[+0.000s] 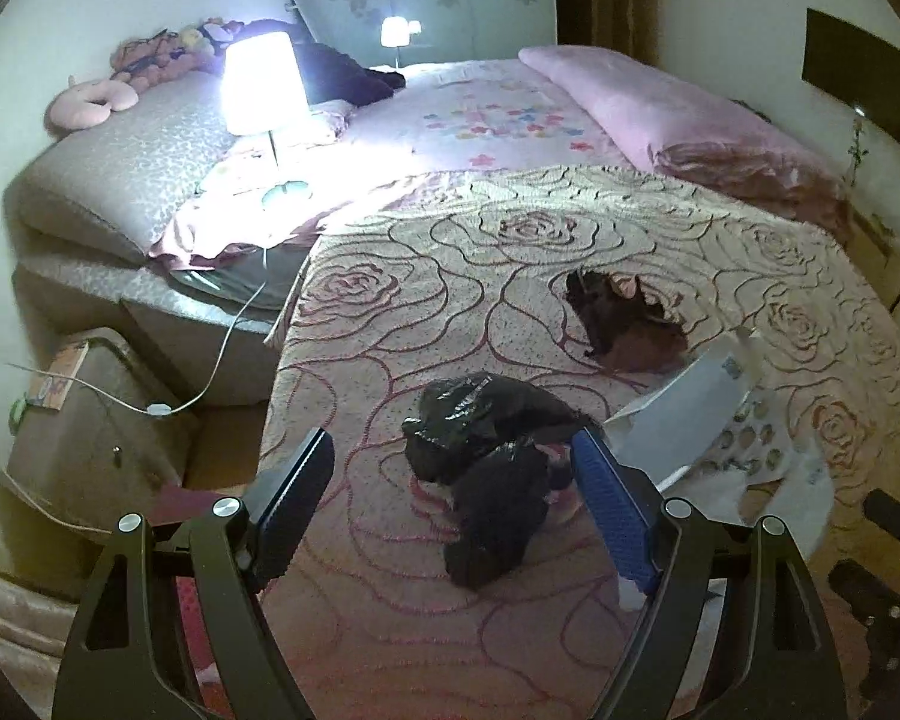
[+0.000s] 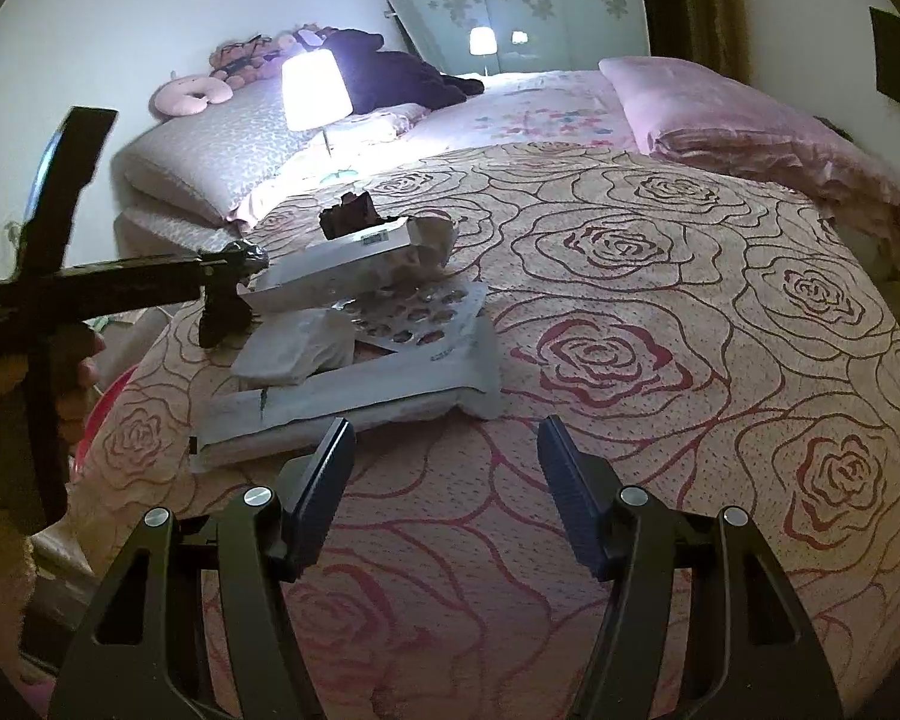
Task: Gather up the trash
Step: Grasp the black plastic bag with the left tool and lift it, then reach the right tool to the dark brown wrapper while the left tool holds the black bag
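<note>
The black plastic bag (image 1: 486, 468) serves as the landmark, lying crumpled on the rose-patterned bedspread (image 1: 450, 276). The left gripper (image 1: 450, 462) stands over it with jaws wide; the bag sits between the fingers, its right edge close against the blue pad, though whether they touch is hard to tell. The right gripper (image 2: 447, 450) hovers above bare bedspread to the bag's right, jaws partly apart and holding nothing. Just right of the bag lies a heap of white paper packaging (image 2: 354, 384), with an empty blister tray (image 2: 414, 312) on top and a torn carton (image 2: 360, 264) beside it. Beyond the bag, a dark brown crumpled wrapper (image 1: 627, 324) rests on the spread. Farther back and left of the bag, a lit lamp (image 1: 261, 84) stands on the bed.
</note>
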Available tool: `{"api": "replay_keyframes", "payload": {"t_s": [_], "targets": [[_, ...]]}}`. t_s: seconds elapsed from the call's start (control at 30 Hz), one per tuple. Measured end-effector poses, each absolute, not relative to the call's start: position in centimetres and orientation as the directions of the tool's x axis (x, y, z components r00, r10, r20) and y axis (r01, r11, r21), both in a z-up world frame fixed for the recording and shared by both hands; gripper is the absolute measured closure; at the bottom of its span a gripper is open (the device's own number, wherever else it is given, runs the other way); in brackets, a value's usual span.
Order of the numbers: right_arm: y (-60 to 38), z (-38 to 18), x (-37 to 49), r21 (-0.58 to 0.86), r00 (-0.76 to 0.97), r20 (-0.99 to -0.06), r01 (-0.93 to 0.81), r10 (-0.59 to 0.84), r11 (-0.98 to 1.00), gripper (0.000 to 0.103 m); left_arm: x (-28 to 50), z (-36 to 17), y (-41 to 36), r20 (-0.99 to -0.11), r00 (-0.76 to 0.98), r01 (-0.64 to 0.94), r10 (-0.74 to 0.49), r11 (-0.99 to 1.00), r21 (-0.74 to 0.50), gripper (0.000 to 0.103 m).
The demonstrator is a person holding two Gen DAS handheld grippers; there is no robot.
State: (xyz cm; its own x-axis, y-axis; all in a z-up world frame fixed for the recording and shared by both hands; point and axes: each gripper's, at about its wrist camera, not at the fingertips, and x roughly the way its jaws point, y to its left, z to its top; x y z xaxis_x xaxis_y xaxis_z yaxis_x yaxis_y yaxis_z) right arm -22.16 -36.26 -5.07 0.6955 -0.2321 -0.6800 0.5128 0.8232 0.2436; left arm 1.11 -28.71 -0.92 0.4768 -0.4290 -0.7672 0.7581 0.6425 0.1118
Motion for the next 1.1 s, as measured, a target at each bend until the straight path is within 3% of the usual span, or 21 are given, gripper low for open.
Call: {"api": "replay_keyframes", "payload": {"t_s": [0.17,0.3,0.4,1.1], "targets": [[-36.4,-5.3,-22.2,0.248,0.693,-0.684,0.516,-0.229,0.82,0.042,1.2,-2.0,-28.9,-0.77,0.481,0.76,-0.419,0.637,0.128,0.029],[-36.4,-5.5,-22.0,0.251,0.692,-0.687,0.513,-0.222,0.821,0.042,1.6,-2.8,-28.9,-0.787,0.458,0.768,-0.413,0.63,0.116,0.055],[-36.4,-5.6,-22.0,0.251,0.692,-0.688,0.511,-0.22,0.822,0.042,1.8,-3.0,-28.8,-0.793,0.447,0.768,-0.413,0.633,0.103,0.067],[-35.4,-4.4,-21.4,0.221,0.696,-0.681,0.49,-0.226,0.844,0.042,-4.1,-2.6,-22.1,-0.743,0.524,0.758,-0.417,0.627,0.182,0.071]]}}
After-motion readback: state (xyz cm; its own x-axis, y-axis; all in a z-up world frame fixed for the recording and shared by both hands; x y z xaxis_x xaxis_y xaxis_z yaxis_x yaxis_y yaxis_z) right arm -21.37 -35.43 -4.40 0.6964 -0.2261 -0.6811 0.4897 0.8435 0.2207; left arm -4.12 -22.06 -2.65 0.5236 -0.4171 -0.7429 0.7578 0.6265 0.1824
